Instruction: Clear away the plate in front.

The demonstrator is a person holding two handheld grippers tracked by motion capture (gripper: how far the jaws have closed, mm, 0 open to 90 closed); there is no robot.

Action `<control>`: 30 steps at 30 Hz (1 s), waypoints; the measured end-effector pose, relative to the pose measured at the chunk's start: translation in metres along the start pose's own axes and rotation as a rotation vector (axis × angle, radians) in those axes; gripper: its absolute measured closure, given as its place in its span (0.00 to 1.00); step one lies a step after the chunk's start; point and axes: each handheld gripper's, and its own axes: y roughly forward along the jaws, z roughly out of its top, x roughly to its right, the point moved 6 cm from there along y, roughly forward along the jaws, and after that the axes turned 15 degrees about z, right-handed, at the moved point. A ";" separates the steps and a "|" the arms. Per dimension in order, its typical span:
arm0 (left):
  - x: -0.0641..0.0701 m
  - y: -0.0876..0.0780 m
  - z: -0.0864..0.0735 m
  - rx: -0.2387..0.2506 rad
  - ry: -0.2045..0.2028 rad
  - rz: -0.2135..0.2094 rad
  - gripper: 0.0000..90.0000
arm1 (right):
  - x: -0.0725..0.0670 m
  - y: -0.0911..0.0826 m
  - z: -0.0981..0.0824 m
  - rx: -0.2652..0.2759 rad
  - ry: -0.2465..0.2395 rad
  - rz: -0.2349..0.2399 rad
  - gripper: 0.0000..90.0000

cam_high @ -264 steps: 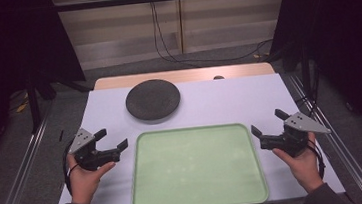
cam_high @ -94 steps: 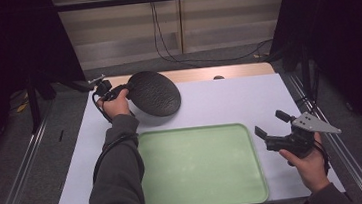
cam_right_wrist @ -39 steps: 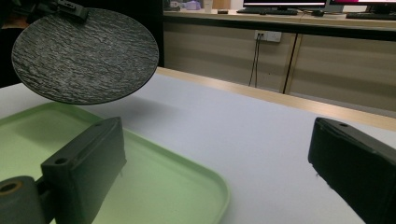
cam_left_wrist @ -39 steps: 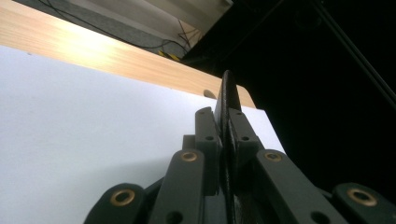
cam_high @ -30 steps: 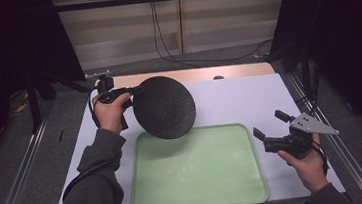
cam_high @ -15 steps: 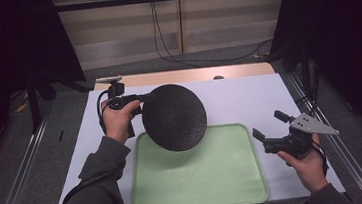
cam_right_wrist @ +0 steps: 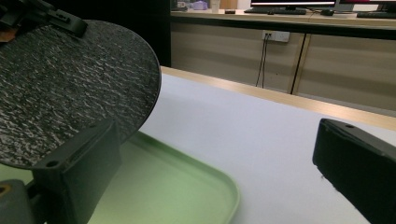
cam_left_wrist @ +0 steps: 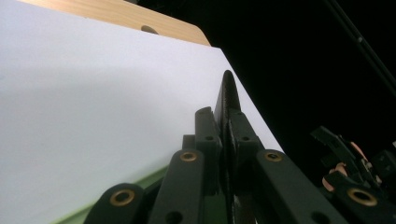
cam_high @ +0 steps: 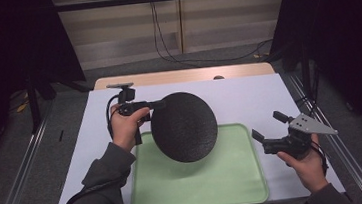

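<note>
Two tools are in my hands: the left tool (cam_high: 155, 104) is clamped tight on the rim of the dark round plate (cam_high: 184, 127), which hangs tilted in the air just ahead of its jaws. Below the plate lies the green tray (cam_high: 237, 187) on the white-covered bench (cam_high: 248, 95). In the left gripper view the plate (cam_left_wrist: 227, 98) stands edge-on between the closed jaws. My right tool (cam_high: 267, 130) hovers beside the tray's edge, well apart from the plate, jaws spread wide with nothing between them.
</note>
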 end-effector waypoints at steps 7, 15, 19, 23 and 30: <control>0.009 0.003 -0.012 -0.028 0.022 -0.034 0.94 | 0.000 0.000 0.001 0.004 0.001 -0.001 0.01; 0.020 0.008 -0.028 -0.067 0.022 -0.075 0.94 | -0.002 0.000 0.000 -0.003 -0.012 0.014 0.01; 0.023 0.011 -0.036 -0.082 0.034 -0.078 0.94 | -0.001 0.000 0.000 0.001 -0.010 0.011 0.01; 0.027 0.013 -0.043 -0.095 0.049 -0.083 0.94 | -0.001 0.000 0.000 -0.002 -0.010 0.011 0.01; 0.031 0.016 -0.059 -0.127 0.062 -0.095 0.94 | -0.002 0.000 0.000 -0.001 -0.016 0.016 0.01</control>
